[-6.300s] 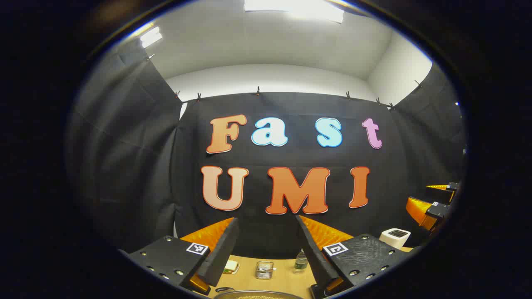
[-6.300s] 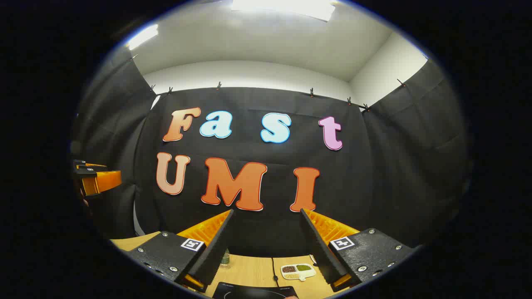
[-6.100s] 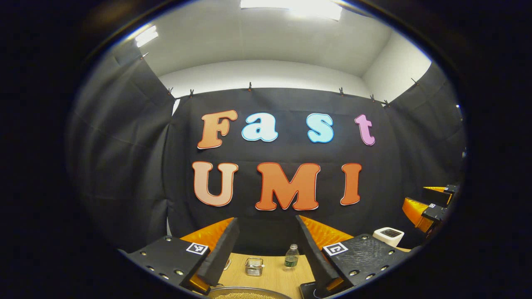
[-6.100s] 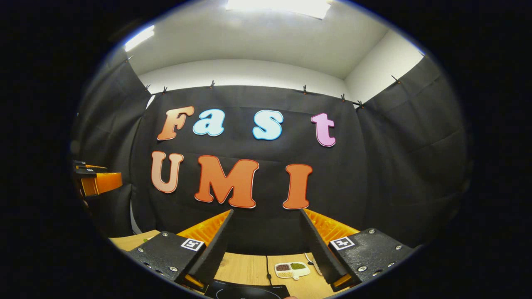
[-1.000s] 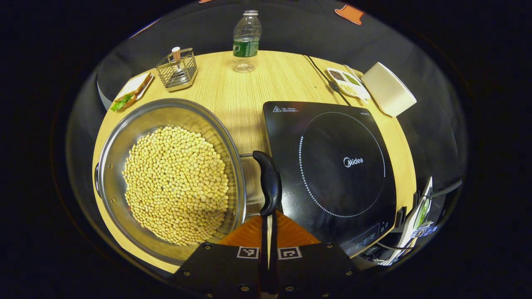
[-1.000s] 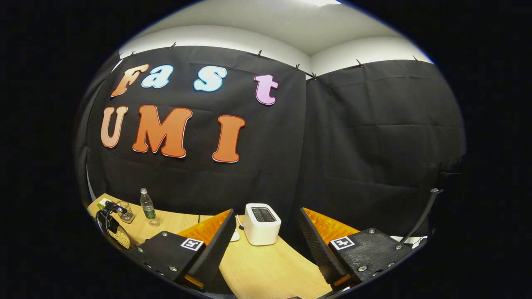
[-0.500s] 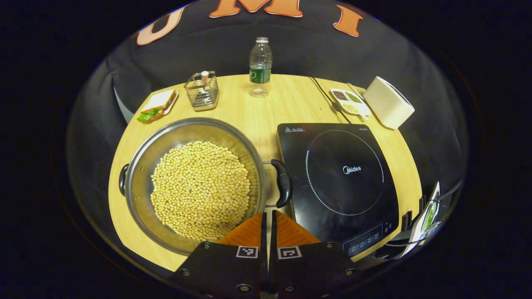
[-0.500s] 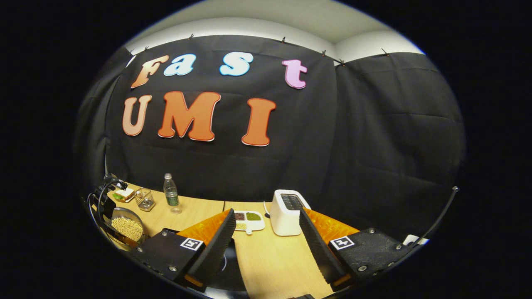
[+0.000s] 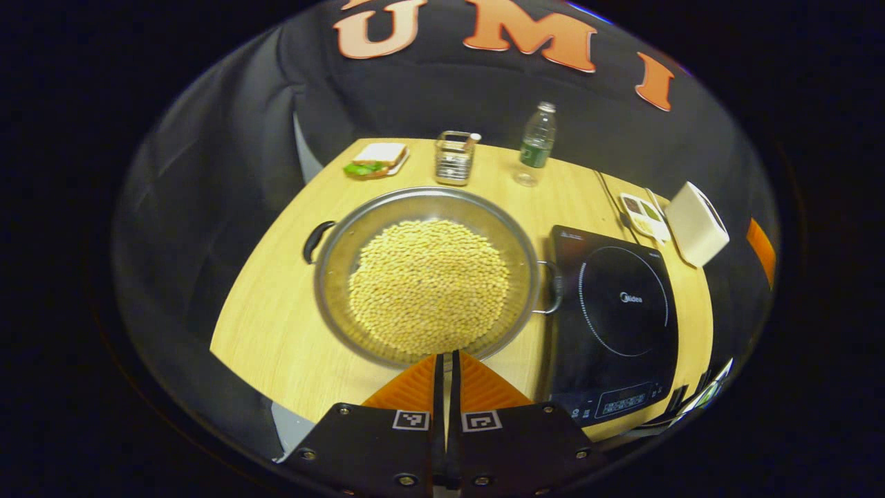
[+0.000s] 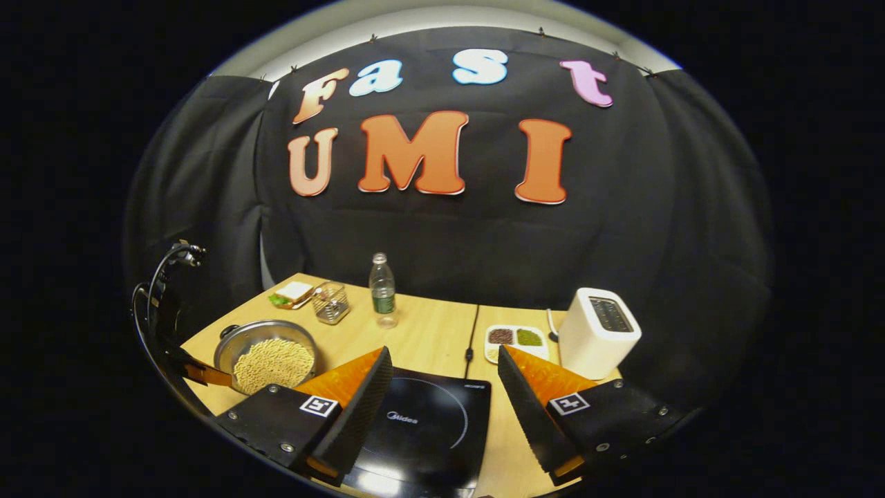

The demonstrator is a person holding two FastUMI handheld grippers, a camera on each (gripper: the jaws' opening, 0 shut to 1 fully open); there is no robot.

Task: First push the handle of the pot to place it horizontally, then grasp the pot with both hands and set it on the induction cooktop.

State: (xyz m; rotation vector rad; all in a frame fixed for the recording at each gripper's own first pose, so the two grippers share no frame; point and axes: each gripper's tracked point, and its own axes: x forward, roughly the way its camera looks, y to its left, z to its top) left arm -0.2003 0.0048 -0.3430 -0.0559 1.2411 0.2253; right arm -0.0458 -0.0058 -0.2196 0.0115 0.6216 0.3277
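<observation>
A steel pot (image 9: 337, 266) full of yellow beans sits on the wooden table, with a black handle (image 9: 314, 241) on its left side. Its right handle (image 9: 553, 288) sticks out sideways to the edge of the black induction cooktop (image 9: 622, 304). My left gripper (image 9: 447, 361) is shut and empty, its tips just over the pot's near rim. In the right gripper view, my right gripper (image 10: 442, 361) stands open above the cooktop (image 10: 422, 418), holding nothing. The pot (image 10: 231, 351) lies far to its left, with the left gripper's orange finger (image 10: 204, 375) beside it.
At the table's back stand a sandwich plate (image 9: 377, 158), a wire rack (image 9: 453, 158) and a water bottle (image 9: 536, 145). A divided dish of beans (image 10: 515, 339), a power cord (image 10: 471, 330) and a white toaster (image 10: 598, 332) sit behind the cooktop, to the right.
My left gripper has drawn back from the pot's right handle and swung left, still shut. My right gripper has tilted down and turned left, now over the cooktop.
</observation>
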